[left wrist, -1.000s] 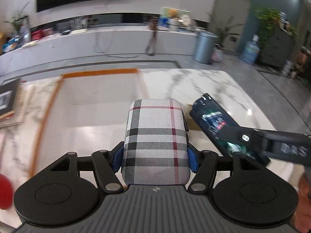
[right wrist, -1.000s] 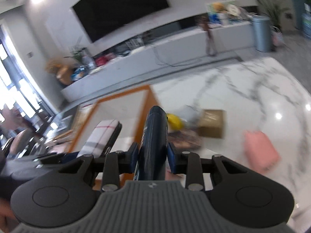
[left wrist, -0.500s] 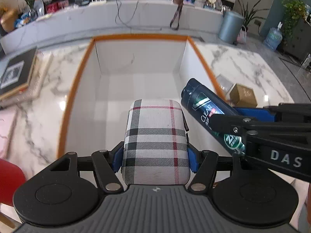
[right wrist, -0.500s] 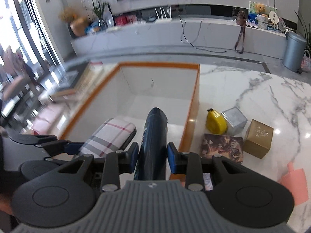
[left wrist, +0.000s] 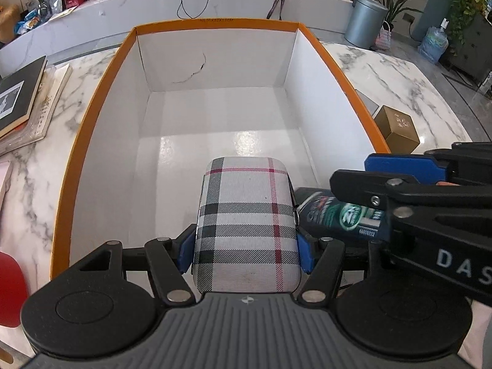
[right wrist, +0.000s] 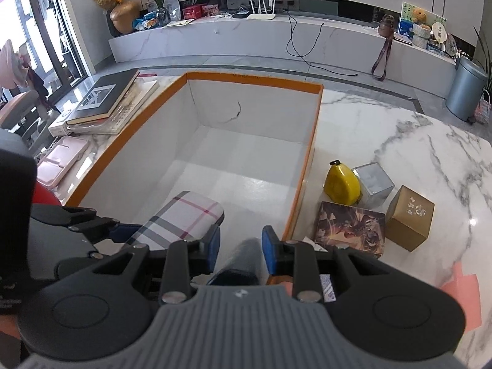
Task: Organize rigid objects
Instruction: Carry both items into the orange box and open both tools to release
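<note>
- Left gripper (left wrist: 246,246): jaws closed on plaid case (left wrist: 247,215), held above near end of orange-rimmed box (left wrist: 92,117).
- Right gripper (right wrist: 240,246): jaws parted, dark shampoo bottle (right wrist: 238,261) loose between them, just right of the case.
- On worktop (right wrist: 399,129), right of the box: yellow tape measure (right wrist: 341,181), gold box (right wrist: 409,218).

Ahead of both grippers the box (left wrist: 215,129) floor is left bare up to its far wall. Sideways passage is blocked by the orange-rimmed walls. Right of the right gripper (right wrist: 240,247), the tabletop (right wrist: 399,141) is crowded by a yellow tape (right wrist: 341,181) and three small boxes.
</note>
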`<state>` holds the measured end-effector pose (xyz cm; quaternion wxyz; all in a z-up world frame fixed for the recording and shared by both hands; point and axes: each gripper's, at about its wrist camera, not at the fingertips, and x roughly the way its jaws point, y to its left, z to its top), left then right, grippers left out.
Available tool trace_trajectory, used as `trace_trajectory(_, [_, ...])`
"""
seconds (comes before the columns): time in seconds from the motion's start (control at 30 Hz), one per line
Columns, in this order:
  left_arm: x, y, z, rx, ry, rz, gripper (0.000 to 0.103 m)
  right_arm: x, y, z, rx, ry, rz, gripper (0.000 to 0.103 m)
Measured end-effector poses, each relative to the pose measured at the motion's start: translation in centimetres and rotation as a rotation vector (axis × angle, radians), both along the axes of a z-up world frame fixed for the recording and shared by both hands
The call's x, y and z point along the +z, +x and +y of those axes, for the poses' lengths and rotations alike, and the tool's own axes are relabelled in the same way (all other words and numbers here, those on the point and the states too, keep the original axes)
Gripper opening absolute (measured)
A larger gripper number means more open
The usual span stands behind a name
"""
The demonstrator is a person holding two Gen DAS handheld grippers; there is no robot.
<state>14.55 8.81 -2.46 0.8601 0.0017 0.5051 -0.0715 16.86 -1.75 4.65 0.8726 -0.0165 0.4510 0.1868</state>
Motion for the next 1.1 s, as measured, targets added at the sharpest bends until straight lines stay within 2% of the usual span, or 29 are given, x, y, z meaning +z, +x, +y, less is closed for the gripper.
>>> trace_trajectory(0.2, [0.0, 0.0, 0.7, 0.045, 0.017, 0.012, 0.073, 1.3, -1.2, -1.4, -0.026, 0.073, -0.045, 0.039])
trace_trajectory(0.33, [-0.1, 0.2, 0.5, 0.057, 0.031, 0.023, 0.073, 2.2, -2.1, -3.4, -0.094, 0.105, -0.091, 0.048])
trace_trajectory(0.47, [-0.1, 0.7, -0.2, 0.076, 0.042, 0.043, 0.073, 2.0, -2.8, -6.3, -0.193, 0.142, -0.085, 0.048])
trace_trajectory(0.6, [0.2, 1.1, 0.3, 0.121, -0.006, 0.056, 0.073, 1.3, -2.8, -8.2, -0.251, 0.179, -0.054, 0.048])
trace_trajectory(0.73, [0.7, 0.9, 0.3, 0.115, -0.006, 0.065, 0.073, 1.2, -2.8, -8.4, -0.204, 0.252, 0.022, 0.046])
trace_trajectory(0.9, [1.0, 0.4, 0.4, 0.12, 0.008, 0.066, 0.073, 1.3, -3.6, -6.9, -0.102, 0.227, 0.075, 0.046])
trace_trajectory(1.0, [1.0, 0.4, 0.6, 0.133, 0.011, 0.068, 0.073, 0.5, -3.6, -6.3, -0.112, 0.203, 0.091, 0.046])
trace_trajectory(1.1, [0.9, 0.5, 0.6, 0.137, 0.011, 0.075, 0.073, -0.4, -3.0, -5.6, -0.108, 0.231, 0.11, 0.046])
